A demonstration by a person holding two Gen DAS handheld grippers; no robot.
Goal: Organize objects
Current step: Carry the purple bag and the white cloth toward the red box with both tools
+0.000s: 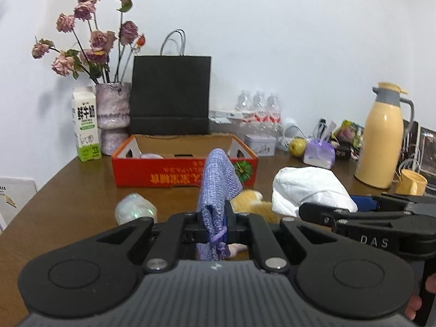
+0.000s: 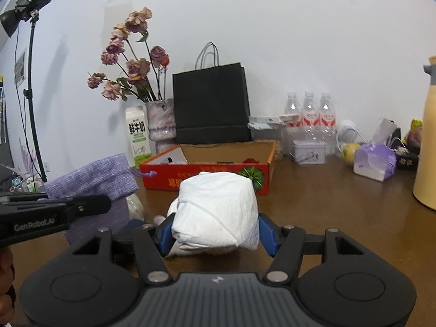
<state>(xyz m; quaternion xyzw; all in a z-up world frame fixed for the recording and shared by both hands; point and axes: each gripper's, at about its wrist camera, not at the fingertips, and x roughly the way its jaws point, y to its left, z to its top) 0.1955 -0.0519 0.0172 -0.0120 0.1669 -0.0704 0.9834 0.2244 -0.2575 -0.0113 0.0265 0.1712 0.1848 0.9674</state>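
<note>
My left gripper (image 1: 215, 226) has its fingers clenched on a small lilac woven drawstring pouch (image 1: 218, 188), which stands up at the centre of the left wrist frame. My right gripper (image 2: 215, 234) grasps a crumpled white paper bundle (image 2: 218, 209) between blue pads, low in the centre of its frame. Behind both, mid-frame, an open red cardboard box (image 2: 207, 175) sits on the brown wooden worktop (image 2: 327, 204).

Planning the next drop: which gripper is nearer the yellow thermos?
Right. The right gripper, holding the white bundle, sits toward the yellow thermos; the left gripper is farther left.
</note>
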